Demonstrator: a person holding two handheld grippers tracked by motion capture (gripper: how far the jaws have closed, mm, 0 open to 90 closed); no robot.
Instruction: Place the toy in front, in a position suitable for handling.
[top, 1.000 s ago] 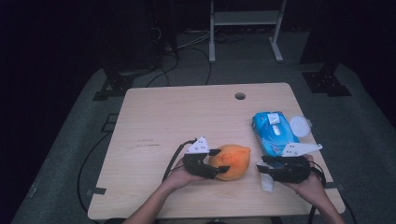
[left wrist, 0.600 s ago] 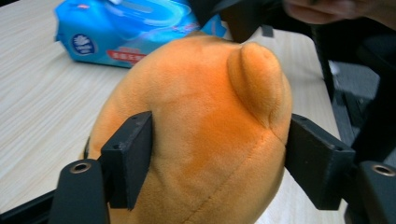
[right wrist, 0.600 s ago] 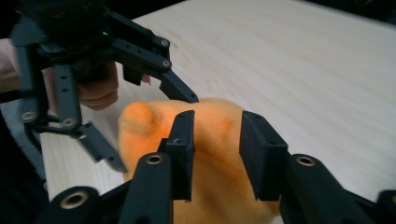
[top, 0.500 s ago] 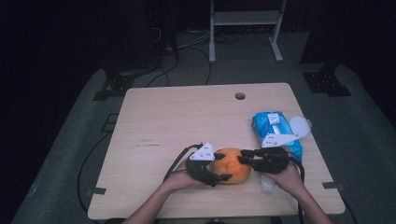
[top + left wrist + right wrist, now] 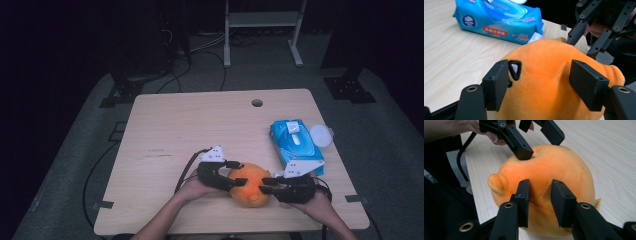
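Dark room, cables and a metal stand (image 5: 262,30) at 12 o'clock beyond a pale wooden table (image 5: 200,130) with a small round hole near its far edge. Orange plush toy (image 5: 250,184) resting on the tabletop near the 6 o'clock edge, between both tools. Blue wet-wipe pack (image 5: 294,141) lying at about 2 o'clock from the toy, near but apart, a round white lid (image 5: 320,135) just beside it at the table's right edge.

Left gripper (image 5: 237,173) reaching in from 9 o'clock, jaws astride the toy's head, just been closing: in the left gripper view one pad (image 5: 497,83) against the plush beside a black eye patch, the other sunk into the far side, one tip denting the fur in the right gripper view. Clenched on the plush toy.

Right gripper (image 5: 269,185) coming in from 3 o'clock, jaws just been opening slightly, plush between them: in its own view both pads (image 5: 524,200) pressed against a pinched ridge of fur below a stubby nub. Grasping the same toy from the opposite side.
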